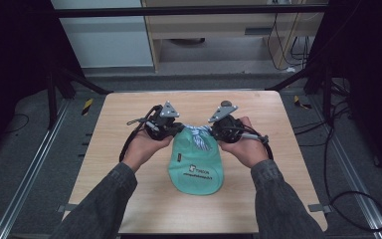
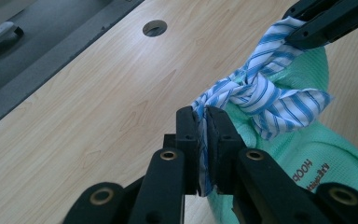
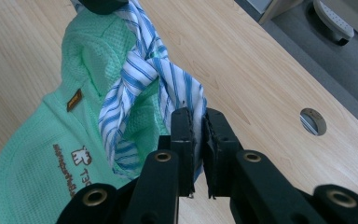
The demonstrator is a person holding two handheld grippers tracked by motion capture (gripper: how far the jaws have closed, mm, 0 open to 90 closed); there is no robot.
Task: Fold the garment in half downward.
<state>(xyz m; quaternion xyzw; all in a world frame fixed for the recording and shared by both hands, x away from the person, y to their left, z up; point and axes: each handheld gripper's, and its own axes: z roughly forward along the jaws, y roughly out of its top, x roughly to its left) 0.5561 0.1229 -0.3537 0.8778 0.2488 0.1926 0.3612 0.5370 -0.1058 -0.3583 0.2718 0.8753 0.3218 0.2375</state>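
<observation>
A mint-green mesh bib [image 1: 195,164] with a printed logo lies in the middle of the wooden table [image 1: 129,149]. Its blue-and-white striped ties [image 1: 197,135] are knotted together at its far end. My left gripper [image 1: 178,128] is shut on the left tie end [image 2: 204,140], which runs between its two jaws. On the other side my right gripper [image 1: 212,130] is shut on the right tie end [image 3: 198,112]. The knot [image 2: 248,88] hangs taut between the two grippers. In the right gripper view the knot [image 3: 137,63] sits above the green mesh [image 3: 42,154].
The table has a round cable hole [image 2: 154,27] near its far edge. Black frame legs [image 1: 64,79] and cables [image 1: 348,199] stand on the grey floor around the table. Bare wood lies left and right of the bib.
</observation>
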